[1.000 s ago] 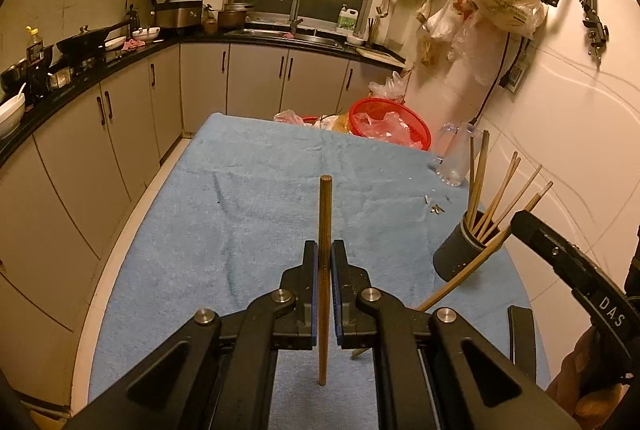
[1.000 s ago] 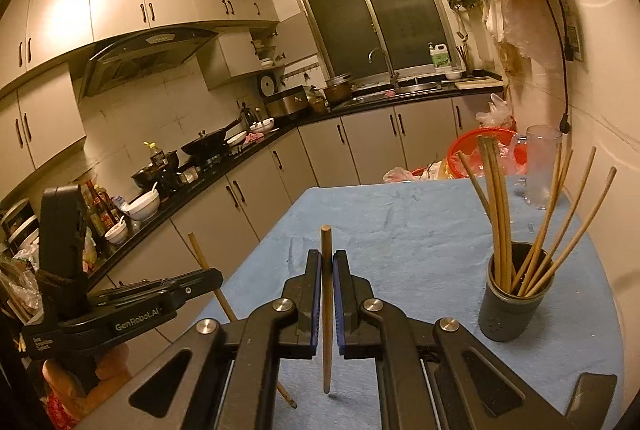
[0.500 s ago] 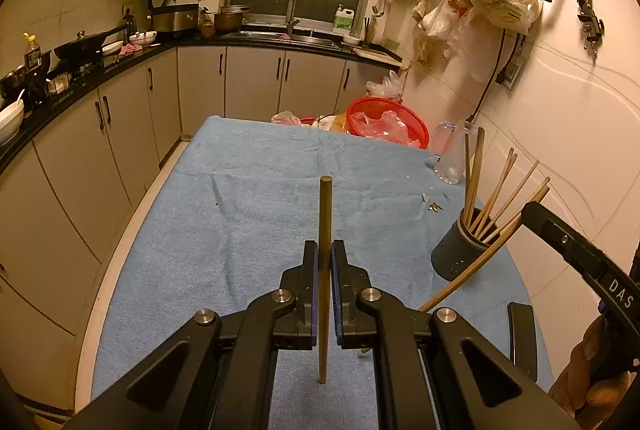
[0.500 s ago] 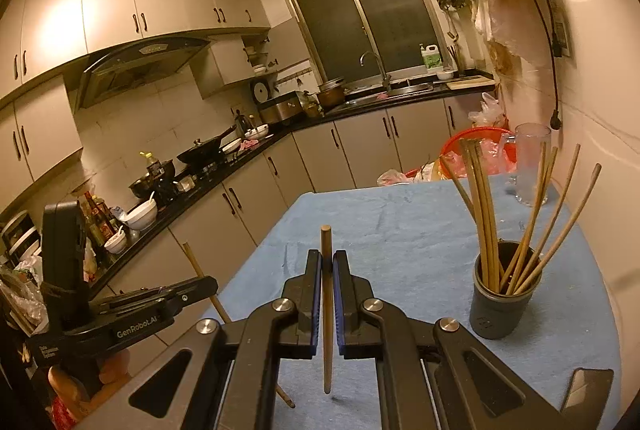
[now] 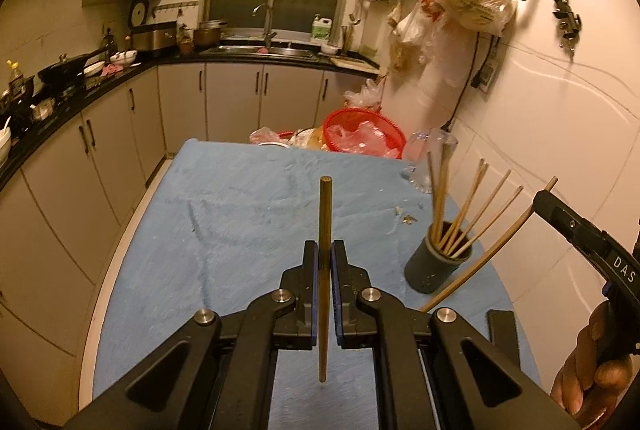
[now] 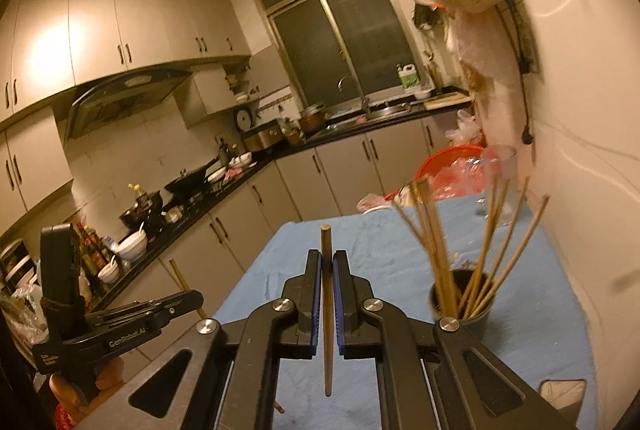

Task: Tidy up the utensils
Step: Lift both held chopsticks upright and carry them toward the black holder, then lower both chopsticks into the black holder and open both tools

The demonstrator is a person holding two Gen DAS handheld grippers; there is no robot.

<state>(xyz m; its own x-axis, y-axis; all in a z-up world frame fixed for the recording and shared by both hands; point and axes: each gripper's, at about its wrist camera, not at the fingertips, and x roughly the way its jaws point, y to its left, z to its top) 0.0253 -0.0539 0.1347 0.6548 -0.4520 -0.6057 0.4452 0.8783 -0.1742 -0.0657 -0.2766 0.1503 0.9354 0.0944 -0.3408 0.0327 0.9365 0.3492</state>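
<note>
Two handheld grippers over a blue-covered table, each clamping one wooden chopstick.

The left gripper [image 5: 325, 262] is closed tight on an upright chopstick [image 5: 325, 230]; the right gripper [image 6: 327, 270] pinches a second chopstick [image 6: 327, 294] likewise. A dark cup [image 5: 438, 268] on the blue cloth [image 5: 248, 213], near the wall, holds roughly eight chopsticks; motion blur in the right wrist view prevents an exact count. One red basket [image 5: 362, 131] stands at the table's far end, partly hidden by plastic bags.

chopsticks [image 5: 472, 213] in holder [image 5: 438, 266] | holder on table [image 5: 240, 213], right side | glass [image 5: 430, 159] probably behind
</note>
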